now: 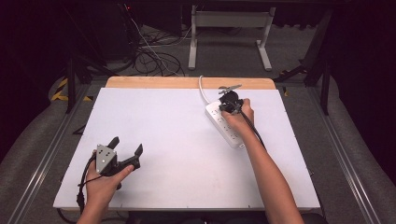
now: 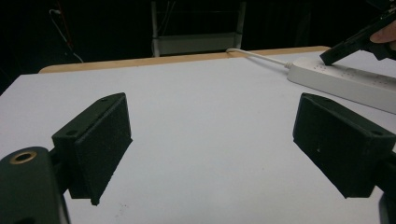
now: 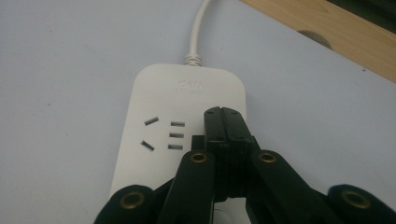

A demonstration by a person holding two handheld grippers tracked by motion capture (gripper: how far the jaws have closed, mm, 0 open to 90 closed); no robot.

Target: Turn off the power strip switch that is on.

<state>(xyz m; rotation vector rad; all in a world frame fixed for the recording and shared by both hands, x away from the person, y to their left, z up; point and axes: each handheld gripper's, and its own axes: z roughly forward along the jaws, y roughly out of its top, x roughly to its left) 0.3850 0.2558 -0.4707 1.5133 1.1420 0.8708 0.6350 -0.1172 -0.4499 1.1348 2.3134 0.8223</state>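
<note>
On the white rectangular worktop (image 1: 177, 154), toward its far right part, lies a white plastic power strip (image 1: 224, 125) with a rounded far end, set slantwise; its white round cable (image 1: 202, 91) leaves that far end and runs toward the pale wooden edge strip (image 1: 187, 82) at the back of the worktop. Above the strip's far end sits the right claw (image 1: 229, 100), held in a hand; its two black jaws are pressed flat together with nothing between them, and in the right gripper view the closed tip (image 3: 224, 122) stands over the strip's top face, just beside a group of socket slots (image 3: 163, 135) and short of the faint brand mark (image 3: 190, 86) near the cable; whether the tip touches the plastic cannot be told. Well apart from the strip, at the worktop's near left part, the left claw (image 1: 125, 148) rests in the other hand; its jaws stand wide apart and hold nothing; in the left gripper view the two black foam-faced pads (image 2: 100, 149) frame bare white surface, with the strip (image 2: 345, 84) off to the far right.
</note>
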